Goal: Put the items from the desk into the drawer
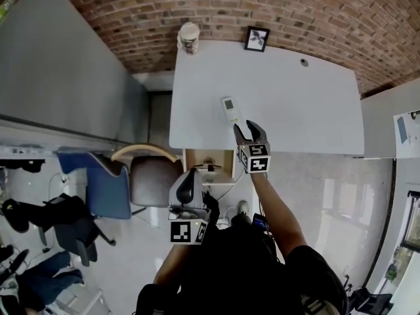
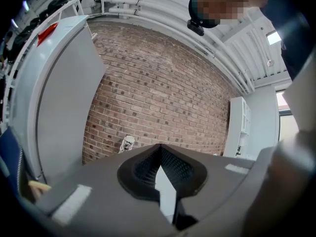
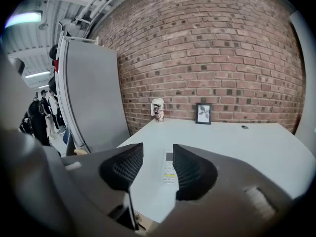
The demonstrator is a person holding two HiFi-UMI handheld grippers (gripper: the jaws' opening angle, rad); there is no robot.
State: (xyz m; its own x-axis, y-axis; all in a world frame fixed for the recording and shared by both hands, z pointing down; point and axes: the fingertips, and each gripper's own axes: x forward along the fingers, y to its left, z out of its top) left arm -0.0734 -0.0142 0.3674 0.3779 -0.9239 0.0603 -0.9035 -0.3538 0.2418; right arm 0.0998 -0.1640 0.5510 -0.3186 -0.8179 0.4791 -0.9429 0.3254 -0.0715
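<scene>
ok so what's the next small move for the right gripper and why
Probably ease the right gripper forward and down until its parted jaws straddle the white rectangular remote control, then close. The remote lies flat on the white desk just ahead of those jaws, ungripped; the left gripper is shut and empty.

Smooth matt desk [image 1: 295, 104], rough brick wall [image 1: 262, 5]

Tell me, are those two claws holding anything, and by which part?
Nothing. The right gripper is open, just short of the remote; the left gripper is shut, empty.
</scene>
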